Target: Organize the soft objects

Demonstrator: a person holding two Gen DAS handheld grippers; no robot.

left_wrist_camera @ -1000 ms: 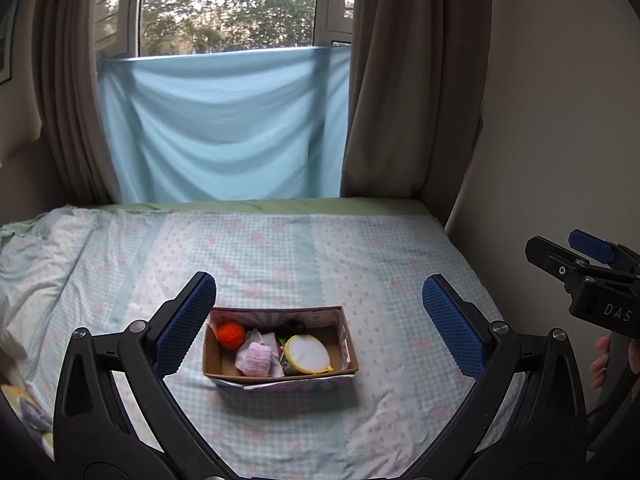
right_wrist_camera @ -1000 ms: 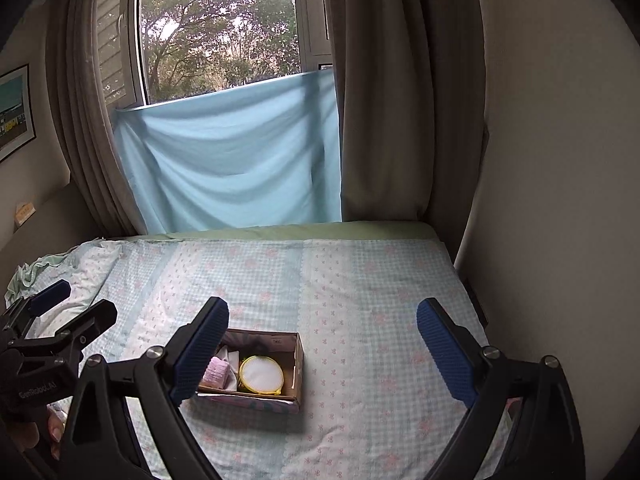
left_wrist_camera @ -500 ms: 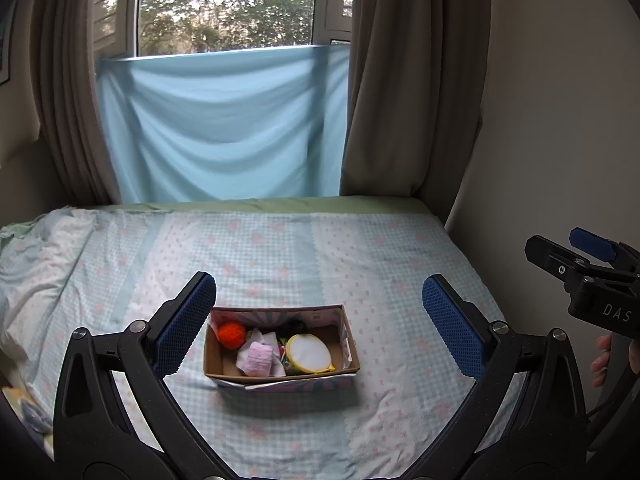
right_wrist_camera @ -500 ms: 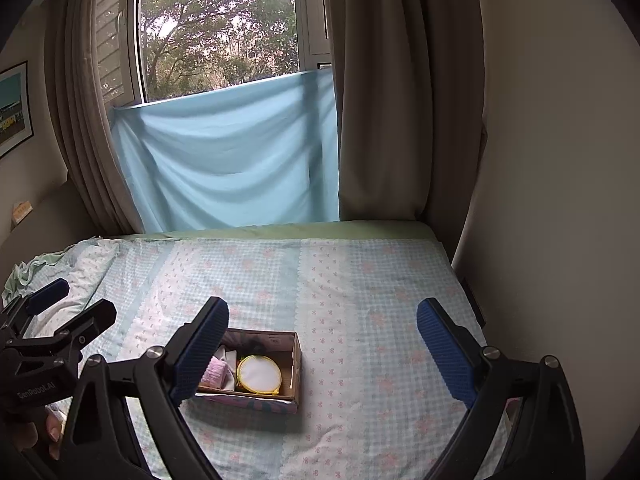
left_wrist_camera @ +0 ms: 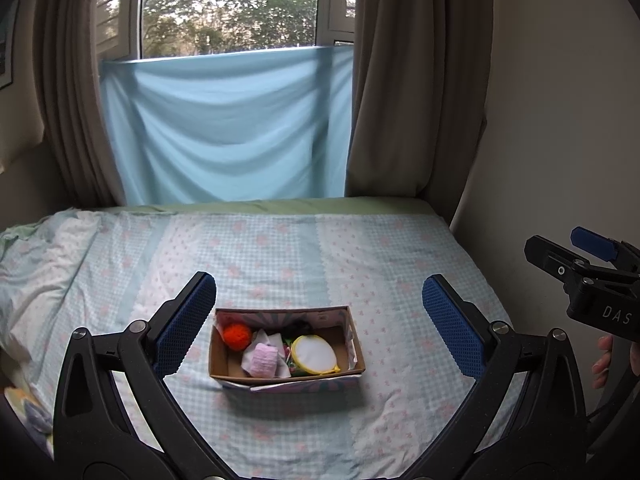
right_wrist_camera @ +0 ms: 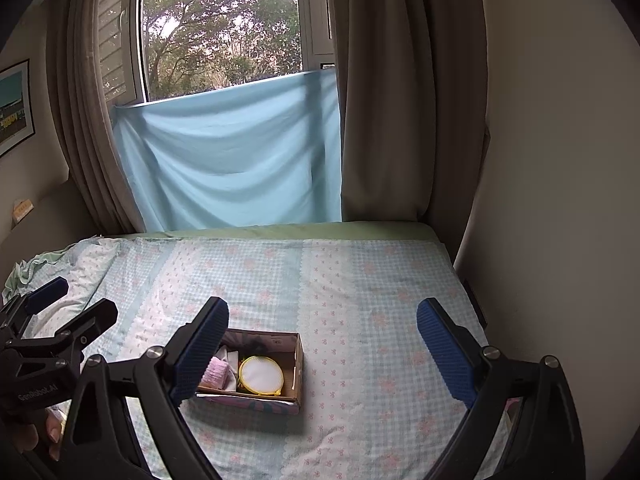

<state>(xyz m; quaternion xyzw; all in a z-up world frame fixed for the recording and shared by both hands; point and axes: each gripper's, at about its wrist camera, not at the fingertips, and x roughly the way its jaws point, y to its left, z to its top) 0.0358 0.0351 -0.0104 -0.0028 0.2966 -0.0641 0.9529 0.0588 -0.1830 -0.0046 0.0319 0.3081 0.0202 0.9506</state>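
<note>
A cardboard box [left_wrist_camera: 352, 360] sits on the bed; it also shows in the right wrist view [right_wrist_camera: 297, 372]. In it lie an orange ball [left_wrist_camera: 237, 336], a pink knitted roll [left_wrist_camera: 265, 360], a round white pouch with a yellow rim [left_wrist_camera: 314, 354], white cloth and something dark at the back. My left gripper [left_wrist_camera: 318, 322] is open and empty, held above and short of the box. My right gripper [right_wrist_camera: 322, 346] is open and empty, to the right of the box. Its left finger hides the box's left end.
The bed [left_wrist_camera: 360, 248] has a light blue checked sheet, rumpled at the left. A wall [left_wrist_camera: 560, 120] runs along its right side. Brown curtains and a blue cloth [left_wrist_camera: 228, 128] hang at the window behind. Something colourful lies at the lower left edge [left_wrist_camera: 24, 404].
Both views have lifted and shifted slightly; the box sits a little lower in frame. Both grippers stay open and empty.
</note>
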